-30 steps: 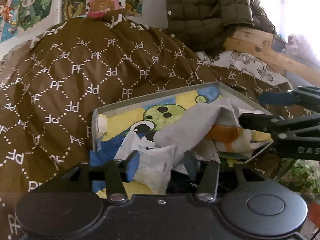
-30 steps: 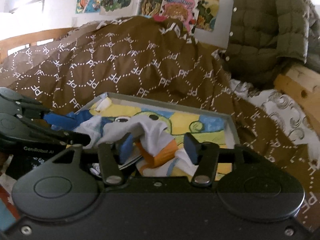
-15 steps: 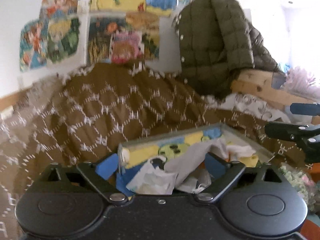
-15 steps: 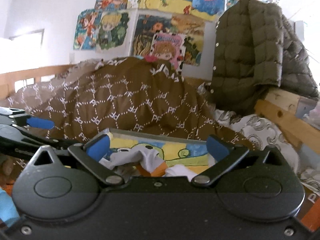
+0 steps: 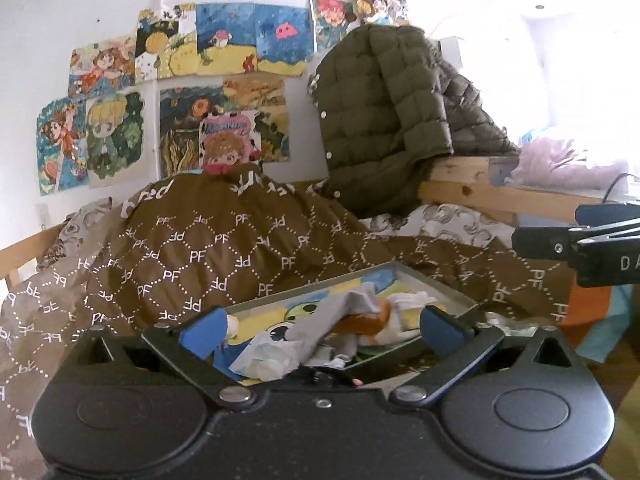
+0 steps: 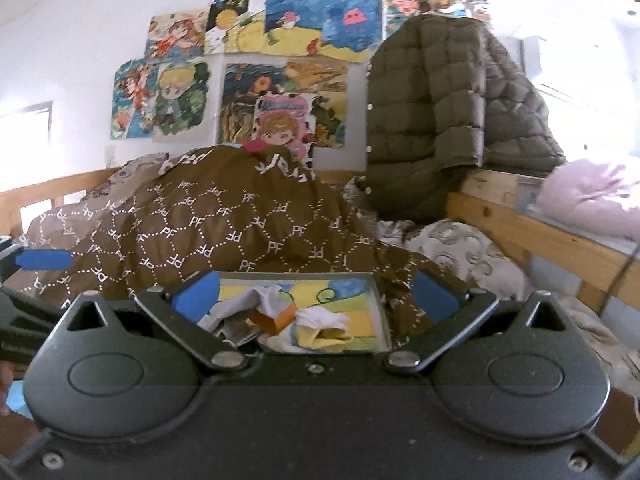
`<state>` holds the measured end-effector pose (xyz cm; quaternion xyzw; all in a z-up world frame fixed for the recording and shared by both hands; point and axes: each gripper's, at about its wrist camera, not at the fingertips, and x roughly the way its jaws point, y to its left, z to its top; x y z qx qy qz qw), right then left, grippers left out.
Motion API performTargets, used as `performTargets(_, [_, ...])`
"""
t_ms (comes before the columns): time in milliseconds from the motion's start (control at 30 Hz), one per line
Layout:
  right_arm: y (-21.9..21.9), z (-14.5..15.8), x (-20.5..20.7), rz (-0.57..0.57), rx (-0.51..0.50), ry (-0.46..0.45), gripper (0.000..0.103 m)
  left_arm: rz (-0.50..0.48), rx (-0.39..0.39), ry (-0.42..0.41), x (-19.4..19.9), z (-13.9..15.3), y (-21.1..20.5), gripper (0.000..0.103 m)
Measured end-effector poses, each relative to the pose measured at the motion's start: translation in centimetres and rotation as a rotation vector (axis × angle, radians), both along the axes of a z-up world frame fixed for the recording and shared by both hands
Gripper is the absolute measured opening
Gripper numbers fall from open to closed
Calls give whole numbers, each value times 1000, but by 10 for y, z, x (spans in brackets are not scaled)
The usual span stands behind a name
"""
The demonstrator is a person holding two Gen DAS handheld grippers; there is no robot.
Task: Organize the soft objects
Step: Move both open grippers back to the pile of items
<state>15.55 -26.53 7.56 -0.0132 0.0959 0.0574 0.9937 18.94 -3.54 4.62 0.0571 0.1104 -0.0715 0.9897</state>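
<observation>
left black gripper with blue pads [image 5: 322,326] opening wide, holding nothing; right black gripper [image 6: 316,294] wide apart, empty; grey, white and orange soft cloths [image 5: 348,316] piled in shallow cartoon-printed tray [image 5: 436,286] on brown patterned blanket [image 5: 224,248]

- From the left wrist we look forward, nearly level, close above the tray [image 5: 440,286].
- From the right wrist we face likewise, just beside it.
- We share the tray [image 6: 382,312], brown quilt [image 5: 224,248], wall drawings [image 6: 280,60].
</observation>
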Motion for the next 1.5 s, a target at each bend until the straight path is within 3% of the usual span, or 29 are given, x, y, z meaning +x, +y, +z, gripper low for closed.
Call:
performTargets(200, [-17,-9,-48,-99,73,23,102,-1,-38,-20,-36,-4,-10,102])
performTargets(433, [-20,-30,-90,-176,60,48,102,38,-32,53,-58,-24,-16,102])
performTargets(667, [-17,-48,-91,-218,71,67,103,97,-45,148,-73,-43,-9,102])
performTargets(867, [-14,-66,-97,-228,78,142,102,133,-25,218,-85,-59,-7,102])
performTargets(1500, [38,-100,-87,-29,12,316,102,258,8,345,-105,-86,14,102])
